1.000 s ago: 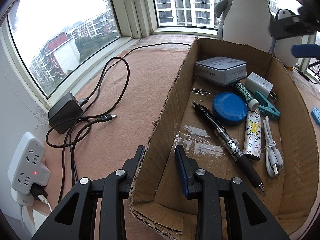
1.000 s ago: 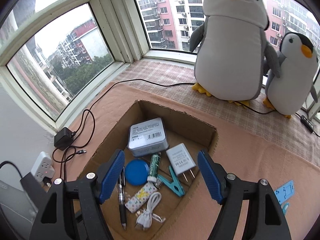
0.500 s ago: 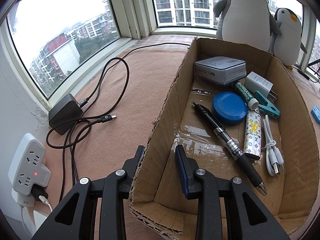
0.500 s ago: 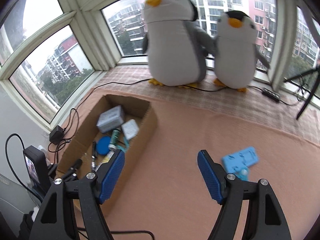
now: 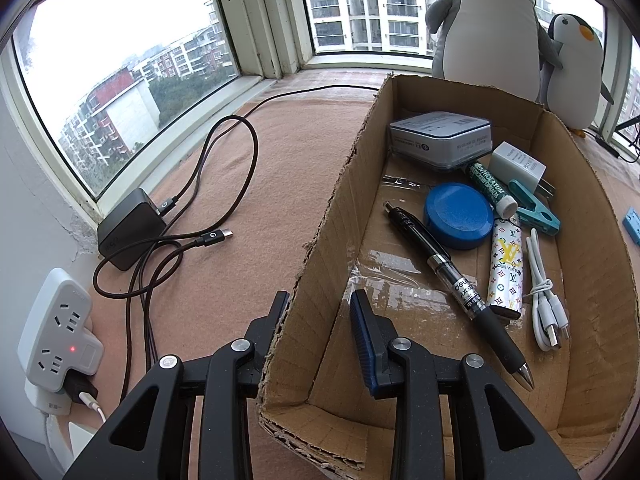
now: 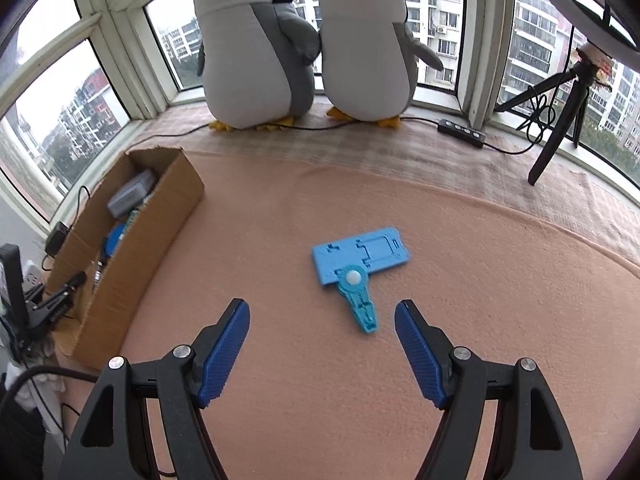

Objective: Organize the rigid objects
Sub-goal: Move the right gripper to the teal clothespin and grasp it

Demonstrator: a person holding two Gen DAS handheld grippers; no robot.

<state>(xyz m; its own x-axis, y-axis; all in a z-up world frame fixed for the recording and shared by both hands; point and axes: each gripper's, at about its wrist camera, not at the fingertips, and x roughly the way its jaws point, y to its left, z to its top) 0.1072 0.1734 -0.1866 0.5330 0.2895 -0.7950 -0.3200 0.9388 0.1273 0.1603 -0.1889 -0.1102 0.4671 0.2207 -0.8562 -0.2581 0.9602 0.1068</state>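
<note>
Fingers of left gripper (image 5: 320, 312) pinch the cardboard box (image 5: 592, 216) wall; right gripper (image 6: 322, 342) is wide, empty.
Box is mostly filled; blue phone stand (image 6: 360, 256) and teal clip (image 6: 358, 300) at 12 o'clock remain.

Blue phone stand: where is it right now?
In the right wrist view, the blue phone stand lies flat on the pink cloth, ahead of the open right gripper, right of the cardboard box, its near edge touching a teal clip.
</note>
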